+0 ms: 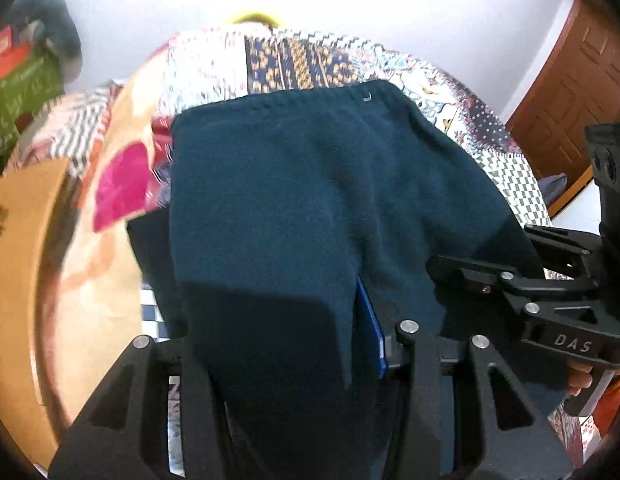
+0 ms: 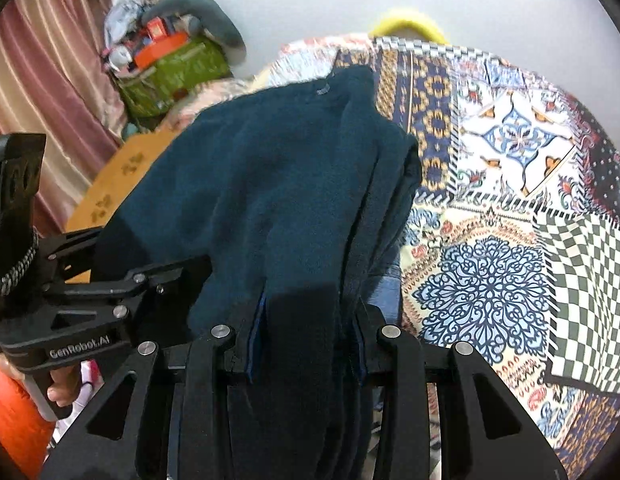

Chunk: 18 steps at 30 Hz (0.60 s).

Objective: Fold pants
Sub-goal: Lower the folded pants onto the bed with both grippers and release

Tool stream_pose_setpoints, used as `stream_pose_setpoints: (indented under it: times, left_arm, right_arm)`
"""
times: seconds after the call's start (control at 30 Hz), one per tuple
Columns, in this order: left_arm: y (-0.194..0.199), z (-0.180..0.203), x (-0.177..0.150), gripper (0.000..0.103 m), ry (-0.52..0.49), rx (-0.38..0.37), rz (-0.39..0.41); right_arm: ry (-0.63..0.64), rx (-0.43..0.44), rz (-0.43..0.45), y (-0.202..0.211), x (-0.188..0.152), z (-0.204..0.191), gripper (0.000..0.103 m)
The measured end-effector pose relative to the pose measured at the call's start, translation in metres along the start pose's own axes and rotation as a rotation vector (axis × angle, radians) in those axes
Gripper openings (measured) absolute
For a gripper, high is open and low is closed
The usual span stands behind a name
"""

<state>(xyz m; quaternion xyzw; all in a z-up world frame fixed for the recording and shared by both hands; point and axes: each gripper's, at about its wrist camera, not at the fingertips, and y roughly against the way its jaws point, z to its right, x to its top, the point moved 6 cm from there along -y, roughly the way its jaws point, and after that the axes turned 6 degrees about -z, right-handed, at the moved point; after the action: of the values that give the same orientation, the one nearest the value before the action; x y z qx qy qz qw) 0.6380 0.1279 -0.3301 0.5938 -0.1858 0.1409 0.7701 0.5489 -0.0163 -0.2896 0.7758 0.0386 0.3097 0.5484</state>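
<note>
The dark teal fleece pants lie on the patterned bedspread, waistband far from me, and also show in the right wrist view. My left gripper is shut on the near end of the pants; cloth drapes over its fingers, with one blue pad showing. My right gripper is shut on the near end of the pants too, cloth pinched between its blue pads. The right gripper also shows at the right of the left wrist view, and the left gripper at the left of the right wrist view.
A white wall rises behind the bed. A green bag with clutter and a grey item stands at the back left, next to a pink curtain. A tan board with paw prints lies left of the bed. A wooden door is right.
</note>
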Motion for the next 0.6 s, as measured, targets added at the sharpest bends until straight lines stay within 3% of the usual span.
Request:
stream_pose_setpoints:
  times: [0.1, 0.33, 0.6]
  left_arm:
    - [-0.008, -0.002, -0.007, 0.053, 0.005, 0.008, 0.001]
    - [0.028, -0.002, -0.022, 0.055, 0.018, 0.09, 0.036]
    - [0.147, 0.026, -0.05, 0.055, 0.006, 0.155, 0.166]
  right_arm:
    - [0.0, -0.003, -0.055, -0.008, -0.008, 0.008, 0.036]
    - [-0.012, -0.013, -0.003, 0.032, -0.042, 0.018, 0.038]
    - [-0.028, -0.003, 0.223, 0.146, -0.063, -0.004, 0.038]
